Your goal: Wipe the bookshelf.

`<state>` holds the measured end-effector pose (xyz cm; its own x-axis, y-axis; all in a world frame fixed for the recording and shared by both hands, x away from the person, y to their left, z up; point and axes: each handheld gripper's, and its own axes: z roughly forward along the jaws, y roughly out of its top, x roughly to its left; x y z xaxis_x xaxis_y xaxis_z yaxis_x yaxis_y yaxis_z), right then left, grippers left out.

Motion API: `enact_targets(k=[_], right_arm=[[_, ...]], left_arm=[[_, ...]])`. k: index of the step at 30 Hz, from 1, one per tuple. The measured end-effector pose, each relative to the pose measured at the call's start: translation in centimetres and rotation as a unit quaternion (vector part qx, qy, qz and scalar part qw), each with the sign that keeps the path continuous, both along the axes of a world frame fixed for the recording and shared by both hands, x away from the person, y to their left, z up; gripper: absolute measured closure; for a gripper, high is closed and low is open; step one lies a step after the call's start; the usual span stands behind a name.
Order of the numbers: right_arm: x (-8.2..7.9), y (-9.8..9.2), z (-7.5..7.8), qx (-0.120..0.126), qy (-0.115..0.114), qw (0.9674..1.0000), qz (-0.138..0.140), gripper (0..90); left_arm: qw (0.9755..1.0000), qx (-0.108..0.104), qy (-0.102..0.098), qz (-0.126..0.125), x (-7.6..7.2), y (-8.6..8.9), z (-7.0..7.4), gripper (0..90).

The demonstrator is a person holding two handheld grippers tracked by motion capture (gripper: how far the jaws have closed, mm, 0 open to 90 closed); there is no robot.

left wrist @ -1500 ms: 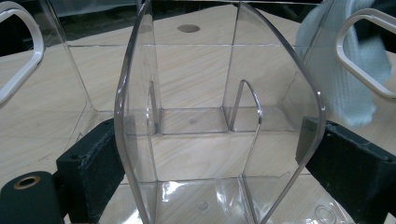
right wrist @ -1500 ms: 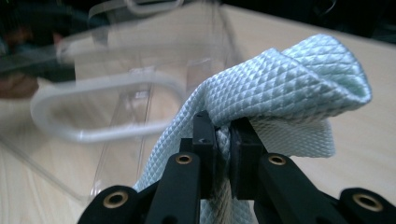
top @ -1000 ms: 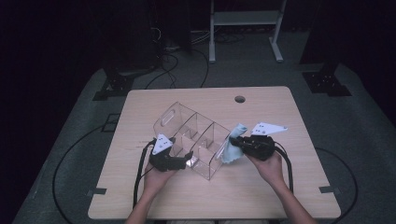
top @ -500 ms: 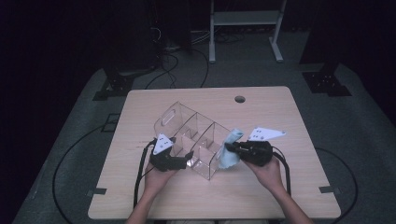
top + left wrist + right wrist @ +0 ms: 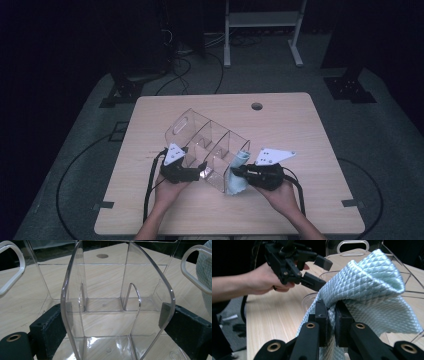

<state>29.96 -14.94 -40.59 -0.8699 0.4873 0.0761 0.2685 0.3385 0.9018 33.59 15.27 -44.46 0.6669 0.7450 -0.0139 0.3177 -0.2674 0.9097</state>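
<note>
Dark lab or recording studio: lone light-wood table (image 5: 310, 130) under grippers, grey carpet with taped cables (image 5: 75, 165) around it, black stand bases (image 5: 125, 92) and white metal frame (image 5: 262, 20) beyond table's far edge

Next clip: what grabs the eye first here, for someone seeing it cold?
The clear plastic compartment organizer lying tipped in the middle of the light wooden table stands out first, with the left gripper clamped across its near end wall. Next comes the pale blue-green quilted cloth, pinched between the jaws of the right gripper and draped against the organizer's right end.
</note>
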Motion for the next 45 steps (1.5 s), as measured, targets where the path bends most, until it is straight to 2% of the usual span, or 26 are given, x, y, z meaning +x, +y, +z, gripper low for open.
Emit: enact_targets(k=[3, 6, 7, 9, 10, 12, 17, 18, 20, 25, 28, 31, 32, 35, 37, 39, 42, 45], right_arm=[[0.6, -0.5, 0.0, 0.008, 0.009, 0.9999, -0.003, 82.8], [1.0, -0.9, 0.0, 0.011, 0.010, 0.9997, -0.021, 82.7], [0.4, -0.5, -0.1, 0.005, 0.003, 0.9998, -0.020, 82.7], [0.2, -0.3, -0.1, 0.005, 0.003, 0.9999, -0.014, 82.7], [-0.5, 0.5, -0.4, 0.003, 0.005, 1.0000, 0.005, 82.7], [-0.7, 0.6, -0.4, -0.006, -0.001, 0.9999, 0.009, 82.7], [-0.1, 0.0, -0.4, 0.007, 0.010, 0.9999, -0.003, 82.7], [-0.3, 0.1, -0.4, 0.004, 0.005, 1.0000, -0.005, 82.7], [-0.7, 0.5, -0.5, 0.001, 0.003, 1.0000, 0.000, 82.7], [-1.0, 1.0, -1.6, -0.002, 0.014, 0.9998, 0.010, 82.7], [-1.1, 1.0, -1.5, -0.009, 0.008, 0.9999, 0.008, 82.7], [-1.1, 1.0, -1.6, -0.003, 0.011, 0.9999, 0.010, 82.7], [-1.0, 1.0, -1.8, -0.001, 0.014, 0.9999, 0.009, 82.7], [-0.9, 1.1, -3.0, -0.018, 0.016, 0.9997, 0.005, 82.8], [-0.6, 1.0, -3.9, -0.027, 0.033, 0.9991, 0.003, 82.7], [-0.7, 1.0, -3.8, -0.028, 0.032, 0.9991, 0.003, 82.7], [-1.0, 1.1, -2.9, -0.024, 0.014, 0.9996, 0.006, 82.7], [-0.8, 1.0, -3.5, -0.019, 0.023, 0.9996, 0.003, 82.7]], left_arm=[[1.0000, 0.001, -0.001, 0.003, 0.0, -0.1, 0.0, 8.1], [1.0000, 0.001, -0.003, 0.004, 0.1, -0.2, 0.0, 8.1], [1.0000, 0.001, -0.003, 0.004, 0.1, -0.2, 0.0, 8.0], [1.0000, 0.001, -0.002, 0.004, 0.1, -0.2, 0.0, 8.0], [1.0000, -0.001, 0.000, 0.005, 0.1, -0.1, 0.0, 8.0], [1.0000, -0.001, -0.001, 0.004, 0.1, -0.1, 0.0, 8.1], [1.0000, 0.003, -0.003, 0.005, 0.1, -0.2, 0.1, 8.0], [1.0000, 0.003, -0.003, 0.005, 0.1, -0.2, 0.1, 8.0], [1.0000, 0.001, -0.002, 0.005, 0.1, -0.2, 0.0, 8.0], [1.0000, 0.000, -0.003, 0.005, 0.1, -0.2, 0.0, 8.0], [1.0000, 0.000, -0.003, 0.005, 0.1, -0.2, 0.0, 8.0], [1.0000, 0.000, -0.002, 0.005, 0.1, -0.2, 0.0, 8.0], [1.0000, -0.002, -0.001, 0.007, 0.0, -0.2, 0.0, 8.0], [1.0000, 0.001, -0.003, 0.006, 0.0, -0.2, 0.0, 8.0], [1.0000, 0.002, -0.004, 0.005, 0.1, -0.2, 0.0, 8.0], [1.0000, 0.001, -0.003, 0.005, 0.0, -0.2, 0.0, 8.0], [1.0000, 0.000, -0.002, 0.007, 0.0, -0.2, 0.0, 8.0], [1.0000, 0.002, -0.003, 0.005, 0.1, -0.2, 0.0, 8.0]])
